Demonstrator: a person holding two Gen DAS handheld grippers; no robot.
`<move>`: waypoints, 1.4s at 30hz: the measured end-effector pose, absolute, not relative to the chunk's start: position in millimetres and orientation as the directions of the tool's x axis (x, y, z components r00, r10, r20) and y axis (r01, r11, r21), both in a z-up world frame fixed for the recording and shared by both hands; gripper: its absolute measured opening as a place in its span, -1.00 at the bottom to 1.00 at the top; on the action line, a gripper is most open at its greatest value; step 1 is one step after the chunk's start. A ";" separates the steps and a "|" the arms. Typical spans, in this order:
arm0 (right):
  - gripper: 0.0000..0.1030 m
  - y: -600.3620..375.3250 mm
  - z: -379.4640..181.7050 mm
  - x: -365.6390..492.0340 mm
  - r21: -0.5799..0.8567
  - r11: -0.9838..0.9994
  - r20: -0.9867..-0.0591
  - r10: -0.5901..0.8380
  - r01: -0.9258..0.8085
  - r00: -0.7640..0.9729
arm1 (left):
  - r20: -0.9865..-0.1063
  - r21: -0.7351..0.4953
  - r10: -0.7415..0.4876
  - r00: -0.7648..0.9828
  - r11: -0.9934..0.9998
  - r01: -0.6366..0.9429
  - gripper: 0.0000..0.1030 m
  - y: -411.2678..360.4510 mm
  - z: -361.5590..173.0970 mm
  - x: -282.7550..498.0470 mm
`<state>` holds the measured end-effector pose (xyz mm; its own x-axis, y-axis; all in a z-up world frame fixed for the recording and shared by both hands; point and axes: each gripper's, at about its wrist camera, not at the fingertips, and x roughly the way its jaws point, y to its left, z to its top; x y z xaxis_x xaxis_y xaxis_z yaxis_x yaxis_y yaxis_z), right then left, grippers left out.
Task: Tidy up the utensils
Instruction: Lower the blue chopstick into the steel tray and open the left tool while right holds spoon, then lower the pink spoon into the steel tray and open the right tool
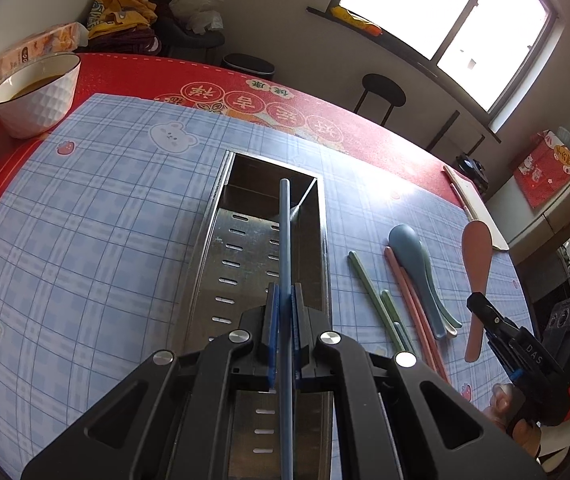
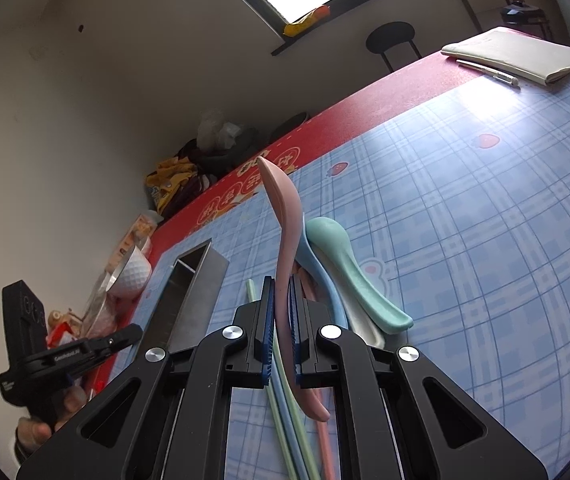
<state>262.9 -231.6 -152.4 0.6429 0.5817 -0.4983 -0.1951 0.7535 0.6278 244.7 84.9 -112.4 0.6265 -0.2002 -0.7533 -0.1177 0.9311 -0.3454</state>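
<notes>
In the left wrist view my left gripper [image 1: 285,294] is shut on a blue chopstick [image 1: 285,232], which points along and above a long slotted metal tray [image 1: 241,236]. To the right of the tray, green chopsticks [image 1: 365,280], pink chopsticks [image 1: 409,296] and a blue spoon [image 1: 409,240] lie on the checked mat. My right gripper [image 1: 479,305] holds a pink spoon [image 1: 477,248] up beside them. In the right wrist view that gripper [image 2: 282,286] is shut on the pink spoon [image 2: 281,208], above a teal spoon [image 2: 345,260] and a blue spoon [image 2: 311,258]. The left gripper [image 2: 133,333] shows by the tray [image 2: 205,276].
A white bowl [image 1: 37,92] with liquid and a tissue pack [image 1: 33,46] stand at the mat's far left. A cream notebook [image 2: 517,56] and a pen [image 2: 489,73] lie at the far right corner. A black stool [image 1: 383,92] stands beyond the red tablecloth [image 1: 133,76].
</notes>
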 end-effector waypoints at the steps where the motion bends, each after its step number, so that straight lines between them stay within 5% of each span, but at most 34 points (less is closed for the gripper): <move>1: -0.86 -231.7 -152.6 263.0 0.629 0.752 -0.498 0.583 -0.194 0.642 | -0.761 -0.350 -0.207 0.615 0.929 -0.121 -0.89 85.2 -115.1 249.0; 31: -0.86 -238.2 -153.4 263.1 0.653 0.733 -0.488 0.601 -0.192 0.632 | -0.831 -0.328 -0.248 0.498 0.941 -0.079 -0.85 66.6 -138.4 270.8; 37: -0.86 -236.9 -154.1 263.6 0.658 0.728 -0.488 0.607 -0.193 0.627 | -0.790 -0.213 -0.168 0.590 0.977 -0.006 -0.49 59.4 -118.2 245.9; 42: -0.86 -235.6 -153.3 263.4 0.654 0.729 -0.485 0.608 -0.201 0.628 | -0.713 -0.125 -0.127 0.690 0.991 0.054 0.02 57.9 -109.6 209.5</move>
